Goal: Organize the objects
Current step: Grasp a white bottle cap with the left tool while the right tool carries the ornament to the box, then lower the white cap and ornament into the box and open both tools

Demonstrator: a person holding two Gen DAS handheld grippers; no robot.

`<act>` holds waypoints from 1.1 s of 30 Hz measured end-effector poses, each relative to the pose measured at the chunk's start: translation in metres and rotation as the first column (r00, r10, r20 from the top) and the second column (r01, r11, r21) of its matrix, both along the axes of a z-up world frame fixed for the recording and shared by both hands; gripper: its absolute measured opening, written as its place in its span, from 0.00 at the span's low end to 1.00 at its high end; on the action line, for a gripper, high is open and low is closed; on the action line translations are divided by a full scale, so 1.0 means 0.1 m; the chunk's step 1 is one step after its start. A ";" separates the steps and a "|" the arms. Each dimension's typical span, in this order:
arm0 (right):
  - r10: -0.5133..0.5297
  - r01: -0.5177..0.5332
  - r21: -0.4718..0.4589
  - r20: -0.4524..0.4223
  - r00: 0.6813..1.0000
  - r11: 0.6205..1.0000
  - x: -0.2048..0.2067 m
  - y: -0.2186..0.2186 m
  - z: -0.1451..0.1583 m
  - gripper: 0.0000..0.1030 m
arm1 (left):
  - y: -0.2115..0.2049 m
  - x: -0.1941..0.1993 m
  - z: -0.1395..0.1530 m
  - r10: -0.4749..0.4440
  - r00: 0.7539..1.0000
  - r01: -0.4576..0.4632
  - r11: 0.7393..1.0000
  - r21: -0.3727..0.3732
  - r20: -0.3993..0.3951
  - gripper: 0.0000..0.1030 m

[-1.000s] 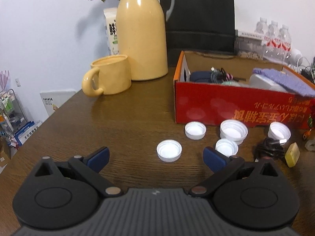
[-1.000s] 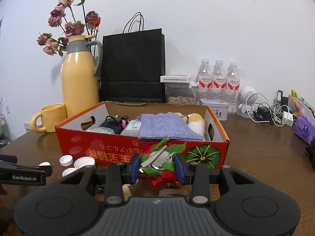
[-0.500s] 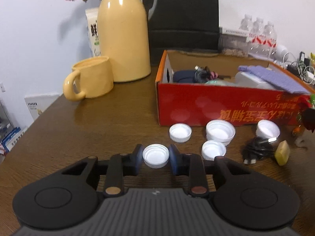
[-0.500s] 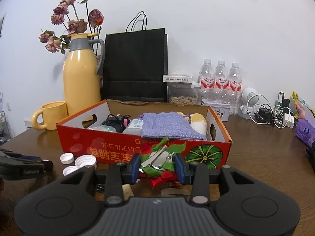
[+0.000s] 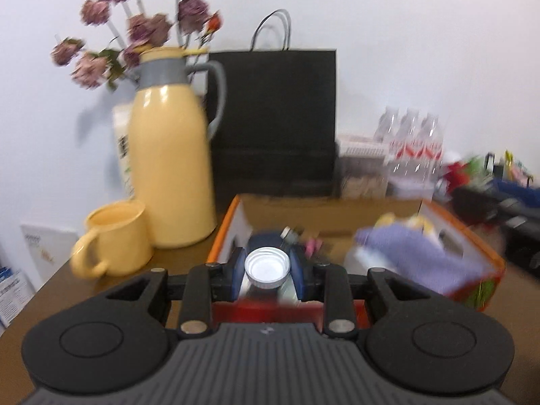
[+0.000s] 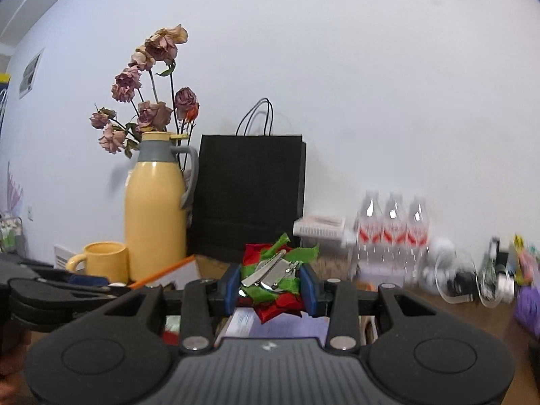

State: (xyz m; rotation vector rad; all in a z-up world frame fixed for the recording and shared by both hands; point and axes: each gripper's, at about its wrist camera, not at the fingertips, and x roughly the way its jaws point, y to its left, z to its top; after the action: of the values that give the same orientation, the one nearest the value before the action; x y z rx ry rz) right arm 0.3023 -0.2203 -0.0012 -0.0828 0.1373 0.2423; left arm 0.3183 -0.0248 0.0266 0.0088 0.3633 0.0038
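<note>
The left gripper (image 5: 267, 267) has its jaws clamped on a white bottle cap (image 5: 267, 266), poised above the red box (image 5: 486, 263) beyond, likely for dropping in. The right gripper (image 6: 271, 286) pinches a red-and-green hair clip (image 6: 271, 278) for the same reason.

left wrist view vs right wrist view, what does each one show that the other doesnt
Only the left wrist view shows the white bottle cap clamped in the left gripper and the purple cloth in the red box. Only the right shows the red-and-green clip in the right gripper. Both show the yellow jug, yellow mug, black bag and water bottles.
</note>
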 end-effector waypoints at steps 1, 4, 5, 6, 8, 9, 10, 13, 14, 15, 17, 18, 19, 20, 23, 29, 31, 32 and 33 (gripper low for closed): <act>0.008 -0.007 0.005 -0.018 1.000 1.000 0.13 0.01 0.00 0.35 | -0.03 0.09 0.00 0.001 1.000 -0.001 1.000 -0.010 0.006 0.28; 0.009 -0.009 -0.001 -0.066 0.998 1.000 0.54 0.03 -0.08 0.35 | -0.08 0.40 -0.05 0.011 1.000 -0.011 0.999 -0.033 -0.009 0.28; 0.011 -0.012 -0.003 -0.086 0.996 1.000 0.66 0.02 -0.11 0.35 | -0.08 0.50 -0.07 0.011 1.000 -0.012 0.999 -0.034 -0.019 0.28; 0.017 -0.017 -0.001 -0.108 0.994 1.000 0.79 0.01 -0.13 0.35 | -0.08 0.61 -0.09 0.016 1.000 -0.017 0.999 -0.030 -0.024 0.28; 0.030 -0.029 0.013 -0.144 0.989 1.000 1.00 -0.01 -0.16 0.35 | -0.04 0.74 -0.11 0.024 0.999 -0.025 0.999 -0.028 -0.021 0.28; 0.038 -0.036 0.017 -0.163 0.986 0.999 1.09 -0.02 -0.18 0.35 | -0.02 0.81 -0.11 0.024 1.000 -0.025 0.999 -0.030 -0.020 0.28; 0.043 -0.041 0.014 -0.176 0.983 0.999 1.15 -0.01 -0.21 0.35 | 0.01 0.88 -0.11 0.025 0.999 -0.025 0.999 -0.036 -0.020 0.28; 0.059 -0.060 -0.002 -0.208 0.976 0.998 1.30 0.02 -0.29 0.37 | 0.06 0.99 -0.15 0.021 1.000 -0.022 0.999 -0.048 -0.024 0.29; 0.067 -0.069 -0.004 -0.217 0.974 0.998 1.32 0.02 -0.31 0.40 | 0.07 1.01 -0.17 0.023 0.999 -0.025 0.998 -0.052 -0.024 0.29; 0.072 -0.076 -0.006 -0.218 0.973 0.997 1.34 0.03 -0.33 0.42 | 0.10 1.03 -0.19 0.027 0.999 -0.028 0.998 -0.057 -0.022 0.35; 0.072 -0.079 -0.023 -0.218 0.973 0.997 1.34 0.05 -0.36 0.65 | 0.15 1.04 -0.20 0.038 0.999 -0.039 0.997 -0.070 -0.011 0.72; 0.077 -0.084 -0.026 -0.213 0.974 0.996 1.32 0.05 -0.38 0.72 | 0.18 1.02 -0.20 0.052 0.999 -0.051 0.995 -0.080 0.007 1.00; 0.083 -0.090 -0.024 -0.206 0.975 0.996 1.28 0.05 -0.39 0.83 | 0.19 0.98 -0.19 0.066 0.997 -0.063 0.994 -0.088 0.040 1.00; 0.088 -0.095 -0.026 -0.197 0.976 0.995 1.25 0.05 -0.39 0.86 | 0.20 0.94 -0.19 0.073 0.995 -0.067 0.993 -0.092 0.068 1.00; 0.077 -0.085 -0.044 -0.164 0.983 0.995 1.16 0.07 -0.39 0.91 | 0.20 0.88 -0.17 0.073 0.992 -0.063 0.993 -0.100 0.103 1.00; 0.018 -0.023 -0.085 -0.063 0.998 0.996 0.93 0.01 -0.38 1.00 | 0.15 0.81 -0.17 0.104 0.986 -0.093 0.992 -0.088 0.132 1.00; -0.002 -0.002 -0.083 -0.044 0.999 0.997 0.86 -0.04 -0.35 1.00 | 0.12 0.77 -0.17 0.117 0.983 -0.107 0.991 -0.076 0.138 1.00; -0.013 0.011 -0.077 -0.037 0.999 0.997 0.82 -0.06 -0.35 1.00 | 0.10 0.75 -0.17 0.121 0.983 -0.111 0.991 -0.074 0.140 1.00; -0.022 0.019 -0.069 -0.034 0.999 0.997 0.78 -0.09 -0.34 1.00 | 0.09 0.72 -0.17 0.124 0.982 -0.115 0.991 -0.074 0.140 1.00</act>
State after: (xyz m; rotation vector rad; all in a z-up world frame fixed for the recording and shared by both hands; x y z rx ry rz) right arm 0.3808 -0.2291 -0.0353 -0.1452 0.1811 0.2186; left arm 0.3900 -0.0155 0.0099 -0.0776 0.2181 0.1111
